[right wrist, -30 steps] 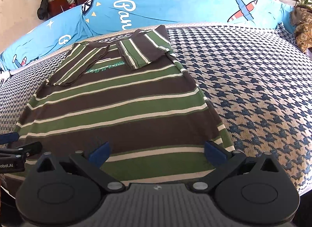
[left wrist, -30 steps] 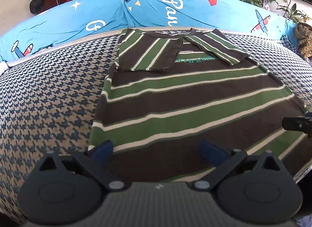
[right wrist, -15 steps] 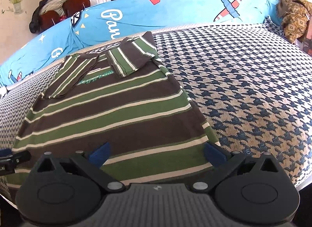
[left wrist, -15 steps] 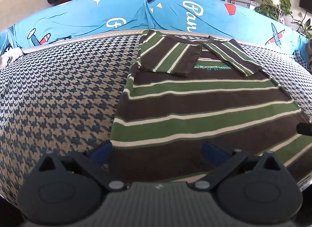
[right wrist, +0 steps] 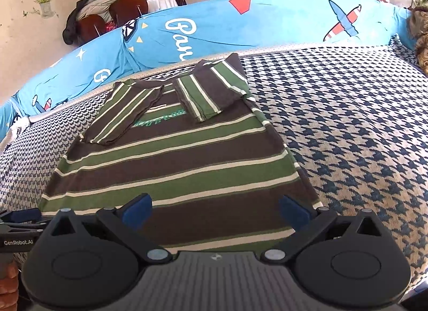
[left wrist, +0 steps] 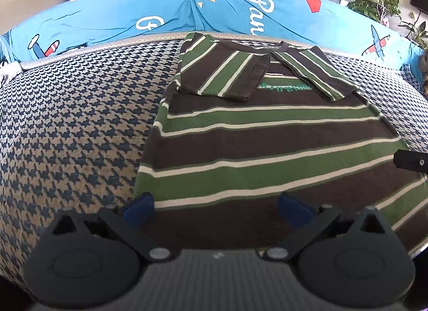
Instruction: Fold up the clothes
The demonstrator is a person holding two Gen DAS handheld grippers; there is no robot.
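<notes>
The striped T-shirt (left wrist: 267, 134) lies flat on the houndstooth cover (left wrist: 75, 123), with both sleeves folded inward over the chest, and its lower hem is nearest to the cameras. The left gripper (left wrist: 218, 208) is held above the hem at the left corner of the shirt; its two blue pads stand wide apart and nothing is between them, so it is released. The right gripper (right wrist: 216, 210) is held above the hem at the right corner, also with its pads wide apart and empty. If the pads touch the cloth or only stay above it, I cannot tell. In the left wrist view, a dark part of the right gripper enters at the right edge, above the shirt. The right wrist view shows instead the left gripper (right wrist: 18, 220) at the left edge, with the words "GenRobot.AI" on it, and fingers (right wrist: 8, 281) of a person under it. This view also shows chairs (right wrist: 112, 14) with a jacket (right wrist: 88, 3) behind the blue cushion (right wrist: 240, 25).
</notes>
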